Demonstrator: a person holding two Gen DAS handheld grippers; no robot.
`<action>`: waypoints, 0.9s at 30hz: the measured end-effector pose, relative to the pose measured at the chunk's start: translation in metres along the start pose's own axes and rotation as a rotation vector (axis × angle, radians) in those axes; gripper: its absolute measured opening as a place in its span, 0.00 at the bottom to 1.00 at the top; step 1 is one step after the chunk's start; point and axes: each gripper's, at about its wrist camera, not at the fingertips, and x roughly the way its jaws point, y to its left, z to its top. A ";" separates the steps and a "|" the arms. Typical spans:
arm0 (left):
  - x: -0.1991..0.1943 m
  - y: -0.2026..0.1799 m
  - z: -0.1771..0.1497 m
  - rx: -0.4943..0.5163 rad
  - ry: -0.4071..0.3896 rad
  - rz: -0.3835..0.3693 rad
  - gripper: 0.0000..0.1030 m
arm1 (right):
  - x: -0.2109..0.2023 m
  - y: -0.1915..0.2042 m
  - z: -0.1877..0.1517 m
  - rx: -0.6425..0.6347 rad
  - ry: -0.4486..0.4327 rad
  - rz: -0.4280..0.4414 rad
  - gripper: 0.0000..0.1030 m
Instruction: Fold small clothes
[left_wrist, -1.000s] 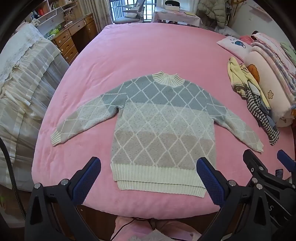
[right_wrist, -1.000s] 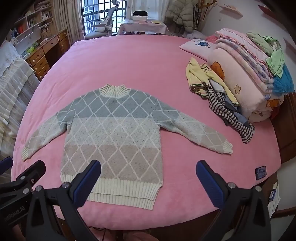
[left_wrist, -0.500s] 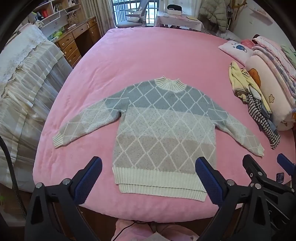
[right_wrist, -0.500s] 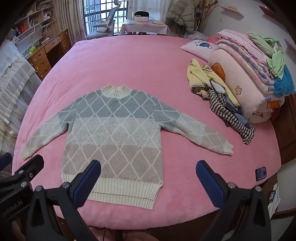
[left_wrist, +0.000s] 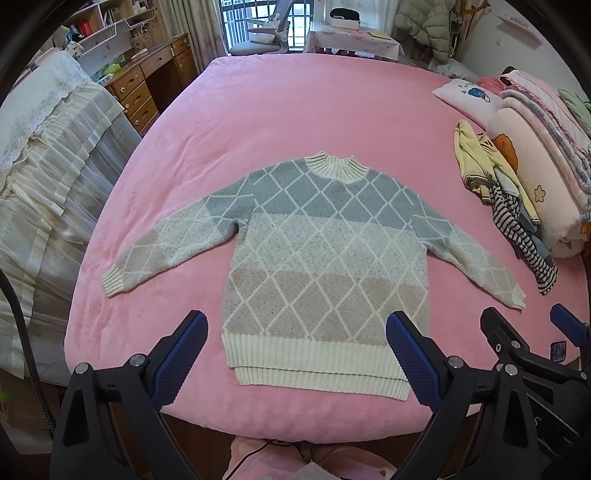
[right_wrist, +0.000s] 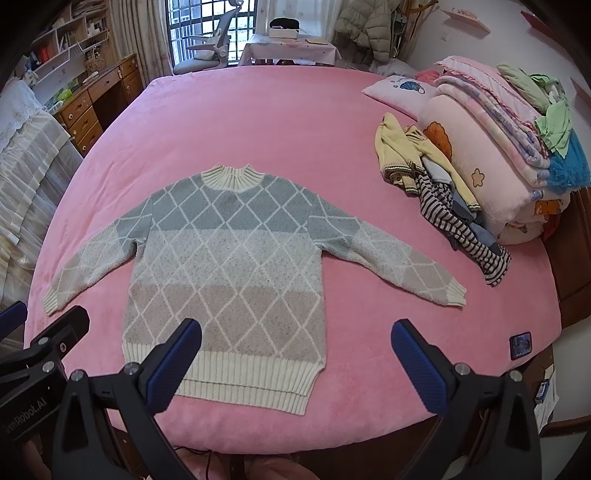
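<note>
A diamond-patterned sweater (left_wrist: 325, 258) lies flat and face up on the pink bed (left_wrist: 295, 110), collar toward 12 o'clock, ribbed hem toward 6 o'clock, both sleeves spread out to either side. The left gripper (left_wrist: 295, 354) hovers above the hem, its blue-padded fingers (left_wrist: 177, 354) spread wide and holding nothing. The right gripper (right_wrist: 295, 358) hangs over the hem's right corner, fingers likewise wide apart and empty. At 2 o'clock, a heap of small clothes (right_wrist: 436, 188) rests against folded blankets (right_wrist: 498, 147).
</note>
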 end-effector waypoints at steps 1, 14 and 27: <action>0.000 0.000 0.000 -0.001 0.000 -0.001 0.94 | 0.000 0.000 0.000 0.000 0.000 0.001 1.00; -0.001 0.000 0.000 0.002 0.005 -0.002 0.90 | -0.001 -0.001 0.000 0.000 -0.003 0.001 1.00; -0.001 0.000 -0.003 0.001 -0.001 0.006 0.90 | -0.004 0.003 -0.001 -0.003 -0.008 0.004 1.00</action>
